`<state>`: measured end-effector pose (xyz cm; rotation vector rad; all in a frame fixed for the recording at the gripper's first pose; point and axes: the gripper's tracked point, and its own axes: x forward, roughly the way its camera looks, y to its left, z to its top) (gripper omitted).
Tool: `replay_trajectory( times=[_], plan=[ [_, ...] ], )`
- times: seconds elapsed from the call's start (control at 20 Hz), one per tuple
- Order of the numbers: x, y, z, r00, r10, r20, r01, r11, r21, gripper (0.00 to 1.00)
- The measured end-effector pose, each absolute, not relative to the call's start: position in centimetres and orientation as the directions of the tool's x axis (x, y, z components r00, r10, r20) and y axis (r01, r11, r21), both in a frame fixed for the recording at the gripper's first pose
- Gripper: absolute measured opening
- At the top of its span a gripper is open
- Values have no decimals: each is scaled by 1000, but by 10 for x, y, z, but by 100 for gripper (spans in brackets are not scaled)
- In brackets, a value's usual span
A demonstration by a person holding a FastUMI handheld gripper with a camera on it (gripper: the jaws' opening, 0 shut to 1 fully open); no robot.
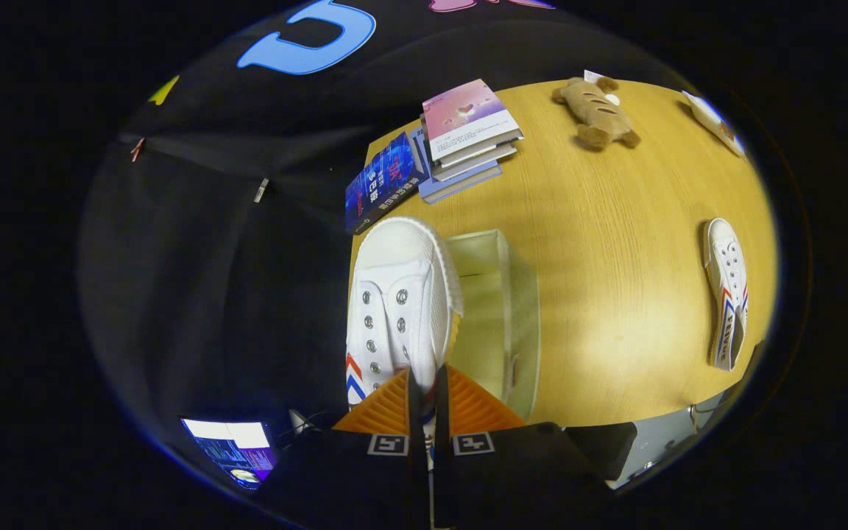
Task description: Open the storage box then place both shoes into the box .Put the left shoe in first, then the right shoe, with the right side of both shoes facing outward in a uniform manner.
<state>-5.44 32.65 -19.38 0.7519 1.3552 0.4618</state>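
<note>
The gripper (425, 383) has its two fingers drawn almost together, with only a thin slit between them, and both press on the heel end of a white canvas shoe (398, 294) that it holds up above the table. The shoe points away from the gripper, toe far, its eyelets and tongue facing up and red and blue stripes showing on its near left side.

Just to the right of the held shoe, and partly under it, stands the storage box (509, 309), a pale greenish-white box with its top open. The part of its inside that can be seen holds nothing; the held shoe hides its left portion, so the contents there cannot be told.

The second shoe (727, 291), also white with red and blue stripes, lies on its side on the wooden table (615, 243), well apart to the right of the box, near the table's right edge.

Beyond the box, at the far left corner of the table, sits a stack of books (464, 136) with a pink cover on top, and a dark blue book (381, 184) leans beside it. A brown plush toy (595, 112) lies at the far side of the table
</note>
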Motion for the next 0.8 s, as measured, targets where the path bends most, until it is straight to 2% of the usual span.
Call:
replay_trajectory(
  times=[0.35, 0.8],
  plan=[
    [-66, 390, -205, 120, 685, -718, 108, 710, 696, 7],
    [-68, 398, -210, 126, 641, -757, 142, 744, 653, 7]
  ],
)
